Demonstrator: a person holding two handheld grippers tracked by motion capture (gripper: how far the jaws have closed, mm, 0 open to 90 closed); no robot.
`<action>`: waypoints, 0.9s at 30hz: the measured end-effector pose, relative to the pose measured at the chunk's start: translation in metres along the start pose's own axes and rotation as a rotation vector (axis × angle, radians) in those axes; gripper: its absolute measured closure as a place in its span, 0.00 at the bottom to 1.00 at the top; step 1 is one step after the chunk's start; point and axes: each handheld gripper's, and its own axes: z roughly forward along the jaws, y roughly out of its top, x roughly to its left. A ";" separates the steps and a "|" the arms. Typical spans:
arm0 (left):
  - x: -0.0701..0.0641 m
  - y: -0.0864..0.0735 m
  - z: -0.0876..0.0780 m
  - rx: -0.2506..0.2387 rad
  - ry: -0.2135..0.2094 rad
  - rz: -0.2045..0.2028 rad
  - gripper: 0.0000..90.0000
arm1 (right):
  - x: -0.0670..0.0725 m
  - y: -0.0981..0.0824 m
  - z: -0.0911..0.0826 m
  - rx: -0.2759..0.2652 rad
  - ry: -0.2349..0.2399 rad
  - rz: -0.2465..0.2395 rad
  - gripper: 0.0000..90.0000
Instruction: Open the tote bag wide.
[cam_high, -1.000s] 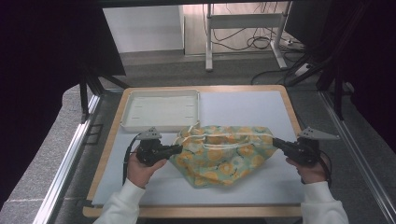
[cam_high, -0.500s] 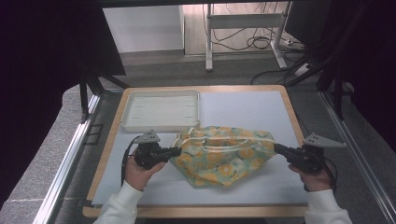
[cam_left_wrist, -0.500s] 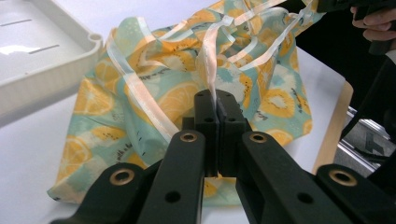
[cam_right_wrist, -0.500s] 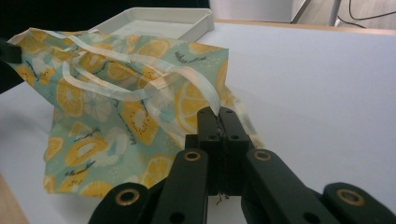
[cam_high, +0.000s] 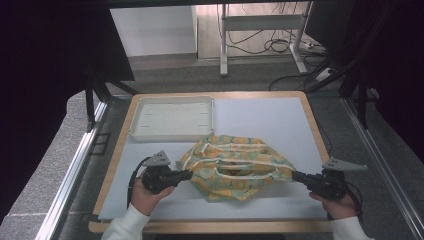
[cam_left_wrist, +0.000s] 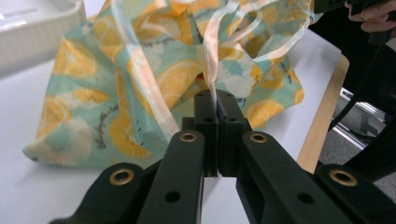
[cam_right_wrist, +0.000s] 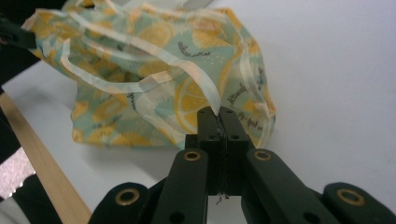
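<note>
At a pale grey table (cam_high: 260, 117) with a wooden edge, we hold a lemon-print cloth (cam_high: 235, 165) between two hand-held tongs, one at each end. The left gripper (cam_high: 186, 175) has its jaws pressed together on the cloth's left edge; in the left gripper view we see the black jaws meet on a pale ribbon trim (cam_left_wrist: 210, 70) that runs up out of the pinch, with the teal and orange fabric bunched just behind. The right gripper (cam_high: 296, 175) is likewise clamped on the cloth's right edge, and in the right gripper view the jaws close on a strip of the same trim where it joins the printed fabric. From the high view, the cloth lies on the near half of the table, between our two hands, rumpled and puckered in the middle, with white trim lines crossing its top. Our left hand (cam_high: 145, 197) and right hand (cam_high: 334, 205) come in from the bottom of that view in white sleeves, each wrapped around a gripper body topped with a grey three-cornered plate. A white tray (cam_high: 172, 132) sits at the far left of the table, just beyond the cloth's upper edge.
</note>
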 end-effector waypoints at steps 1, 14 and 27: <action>0.001 -0.003 0.001 0.006 -0.001 -0.003 1.00 | 0.000 -0.002 0.002 0.010 0.001 -0.003 0.98; 0.016 -0.026 0.025 0.129 0.021 -0.021 1.00 | -0.001 -0.020 0.028 0.240 -0.040 -0.039 0.98; 0.014 -0.033 0.034 0.162 0.072 0.035 0.77 | 0.000 -0.021 0.027 0.242 -0.046 -0.062 0.80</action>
